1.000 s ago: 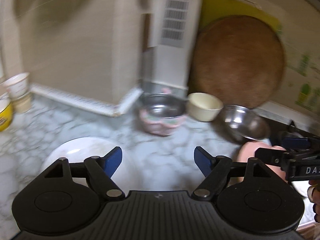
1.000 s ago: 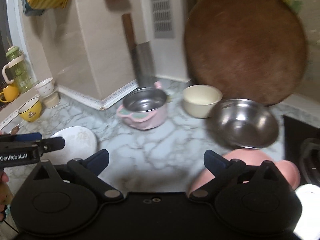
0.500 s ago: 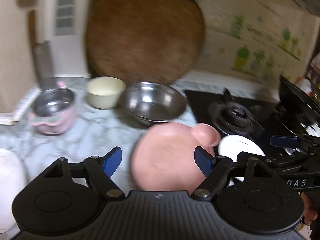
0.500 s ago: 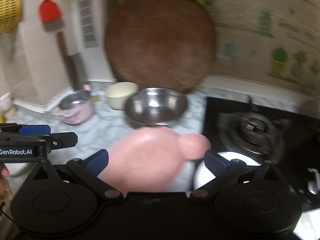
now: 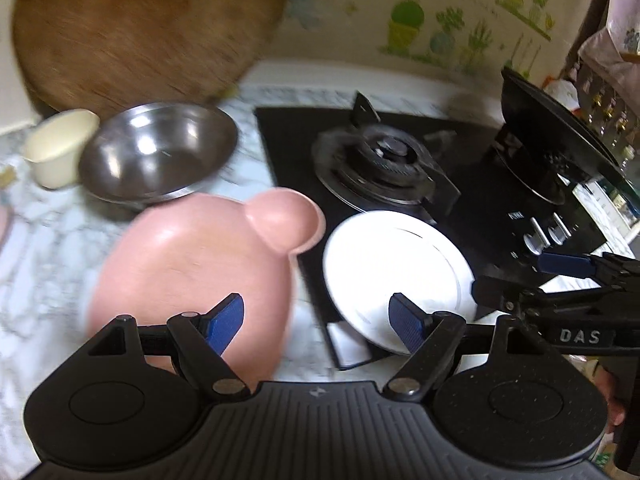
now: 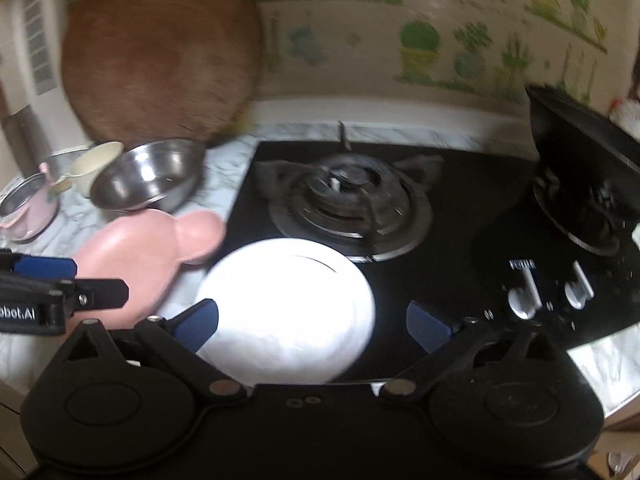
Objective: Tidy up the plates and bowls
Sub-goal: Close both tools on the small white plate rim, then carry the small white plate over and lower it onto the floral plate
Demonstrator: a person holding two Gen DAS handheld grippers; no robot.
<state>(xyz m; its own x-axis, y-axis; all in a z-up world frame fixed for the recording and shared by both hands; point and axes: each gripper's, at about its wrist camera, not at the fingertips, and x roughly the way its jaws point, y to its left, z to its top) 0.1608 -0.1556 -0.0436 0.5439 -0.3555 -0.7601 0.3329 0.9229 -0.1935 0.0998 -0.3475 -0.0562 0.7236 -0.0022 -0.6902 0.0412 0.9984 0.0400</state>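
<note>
Two grippers: both in view, each seen from its own camera, both tilted down toward the table (image 5: 36, 264).
Cream bowl (image 5: 60, 148): far ahead and to the left of the left fingers, on the marble table, touching or just beside the steel bowl; I cannot tell which.
Steel bowl (image 5: 158, 152): ahead-left of the left fingers, upright, in front of the round wooden board (image 5: 148, 20) that leans on the wall.
Pink pot (image 6: 28, 208): seen from the right wrist, far left of the right fingers, beyond the cream bowl.
Pink plate (image 5: 192, 276): bear-shaped with a round ear, directly ahead of the left blue finger and partly under it in the view; just left of the white plate.
Left gripper (image 5: 316, 318): fingers (image 5: 226, 320) spread wide, nothing between them, nothing held.
White plate (image 5: 394, 270): ahead of the right finger of the left gripper, lying on the front left corner of the black stove (image 5: 480, 160); from the right wrist it sits between and ahead of the right fingers.
Right gripper (image 6: 312, 322): fingers (image 6: 196, 320) wide apart, gripping nothing; the white plate shows in the gap but the blue pads do not press it.
Burner (image 6: 348, 204): beyond the white plate, ahead of the right fingers.
Knobs (image 6: 552, 292): ahead-right of the right fingers.
</note>
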